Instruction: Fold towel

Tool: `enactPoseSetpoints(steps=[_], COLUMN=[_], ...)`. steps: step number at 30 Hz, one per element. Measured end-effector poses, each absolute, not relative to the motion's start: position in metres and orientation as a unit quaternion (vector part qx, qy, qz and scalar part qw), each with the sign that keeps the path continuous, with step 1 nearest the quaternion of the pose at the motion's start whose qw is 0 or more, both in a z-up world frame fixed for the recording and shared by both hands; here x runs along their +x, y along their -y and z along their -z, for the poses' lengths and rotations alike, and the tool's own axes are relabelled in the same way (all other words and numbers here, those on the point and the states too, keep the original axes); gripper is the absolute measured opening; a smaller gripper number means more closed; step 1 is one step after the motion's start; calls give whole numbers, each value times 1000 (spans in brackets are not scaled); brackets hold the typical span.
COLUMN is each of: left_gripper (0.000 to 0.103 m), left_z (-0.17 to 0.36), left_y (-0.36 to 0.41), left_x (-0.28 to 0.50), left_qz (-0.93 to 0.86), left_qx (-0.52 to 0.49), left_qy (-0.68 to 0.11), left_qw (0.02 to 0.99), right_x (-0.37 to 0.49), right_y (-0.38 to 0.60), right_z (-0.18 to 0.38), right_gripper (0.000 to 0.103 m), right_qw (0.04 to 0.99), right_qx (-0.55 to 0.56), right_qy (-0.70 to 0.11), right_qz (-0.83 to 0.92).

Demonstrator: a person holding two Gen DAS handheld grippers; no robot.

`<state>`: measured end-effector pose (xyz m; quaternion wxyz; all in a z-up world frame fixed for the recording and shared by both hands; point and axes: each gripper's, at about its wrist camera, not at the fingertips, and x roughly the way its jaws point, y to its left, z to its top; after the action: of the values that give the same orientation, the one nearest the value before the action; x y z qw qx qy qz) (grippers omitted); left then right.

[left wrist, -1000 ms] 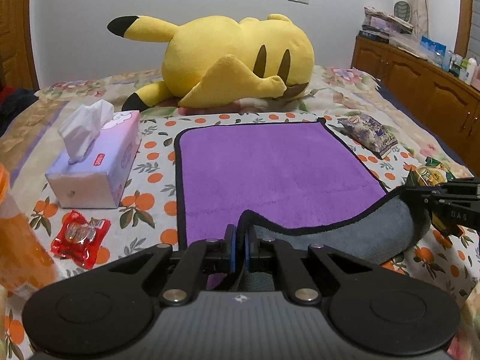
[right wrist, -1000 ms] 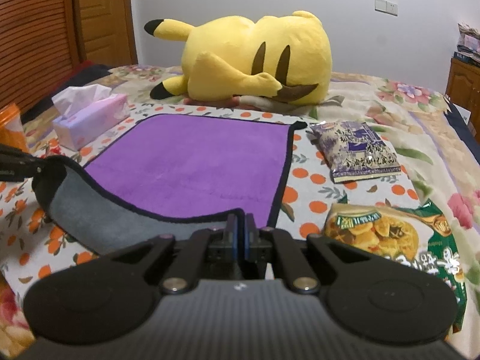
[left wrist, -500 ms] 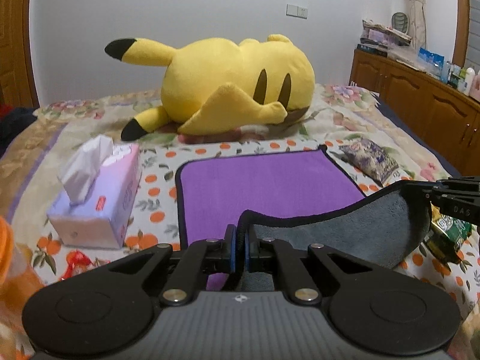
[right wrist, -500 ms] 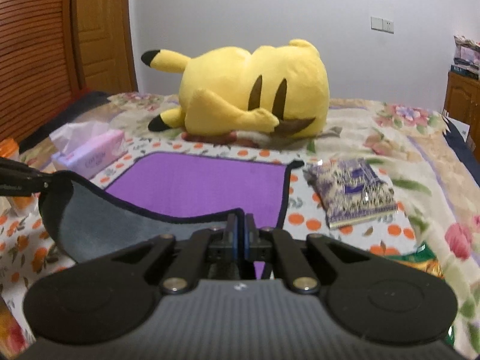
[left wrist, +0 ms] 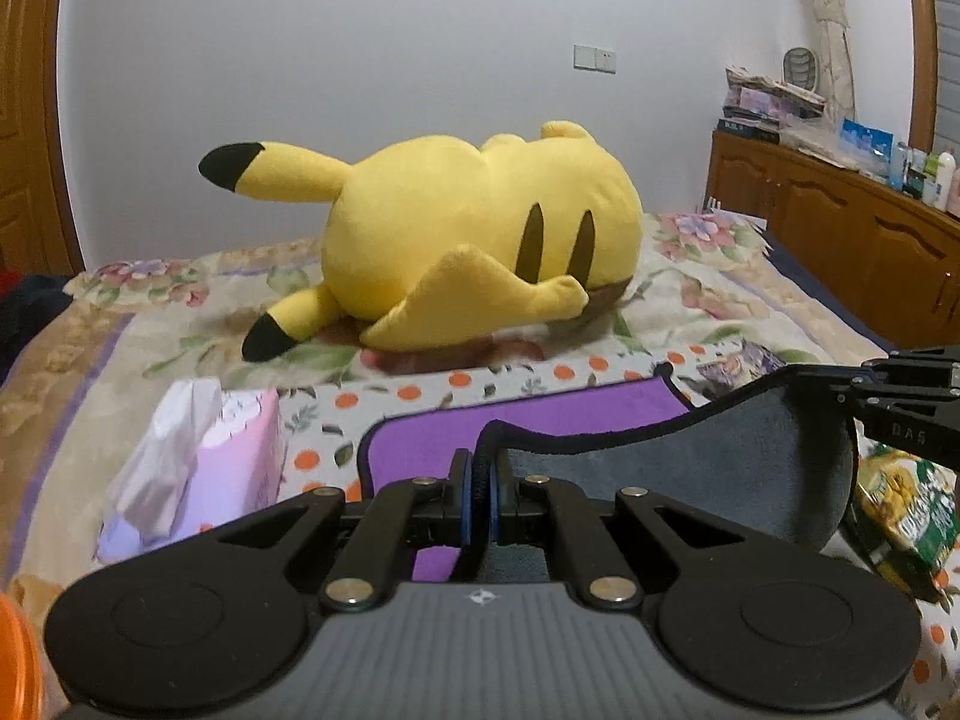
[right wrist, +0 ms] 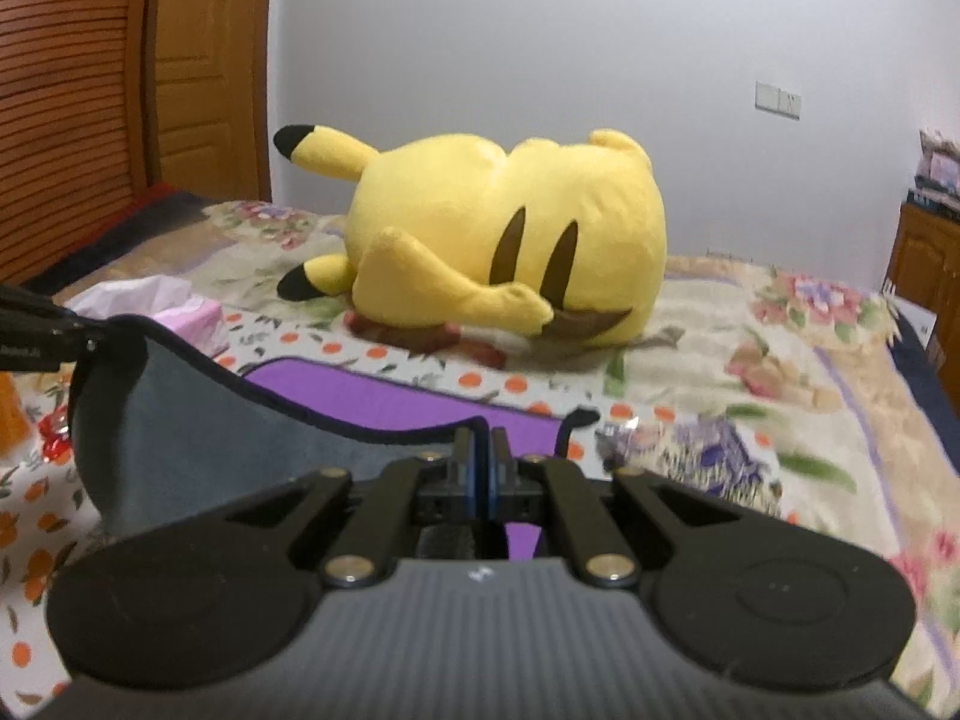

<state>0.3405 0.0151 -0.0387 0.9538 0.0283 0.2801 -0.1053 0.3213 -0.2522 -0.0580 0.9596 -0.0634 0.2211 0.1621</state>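
I'm clamping both near corners of the towel (left wrist: 690,456), left gripper (left wrist: 480,480) & right gripper (right wrist: 480,468) pinched tight. Edge is riding higher than a sec ago, grey underside showing, far half flat on bed (right wrist: 750,312). First fold's progressing.
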Motion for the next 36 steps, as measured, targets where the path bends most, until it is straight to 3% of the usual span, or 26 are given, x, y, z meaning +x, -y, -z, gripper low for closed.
enactPoseSetpoints(steps=[10, 36], left_gripper=[24, 24], left_z=[29, 67], left_y=[-14, -6], left_x=[372, 444], left_qz=[84, 27], left_qx=[34, 58], left_qy=[-261, -272], left_qw=[961, 960], right_x=[351, 418], right_y=[247, 234], right_z=[50, 87], right_gripper=[4, 4], right_qw=[964, 961], right_qx=[-91, -127], right_qy=[-198, -214], right_qz=[-149, -120])
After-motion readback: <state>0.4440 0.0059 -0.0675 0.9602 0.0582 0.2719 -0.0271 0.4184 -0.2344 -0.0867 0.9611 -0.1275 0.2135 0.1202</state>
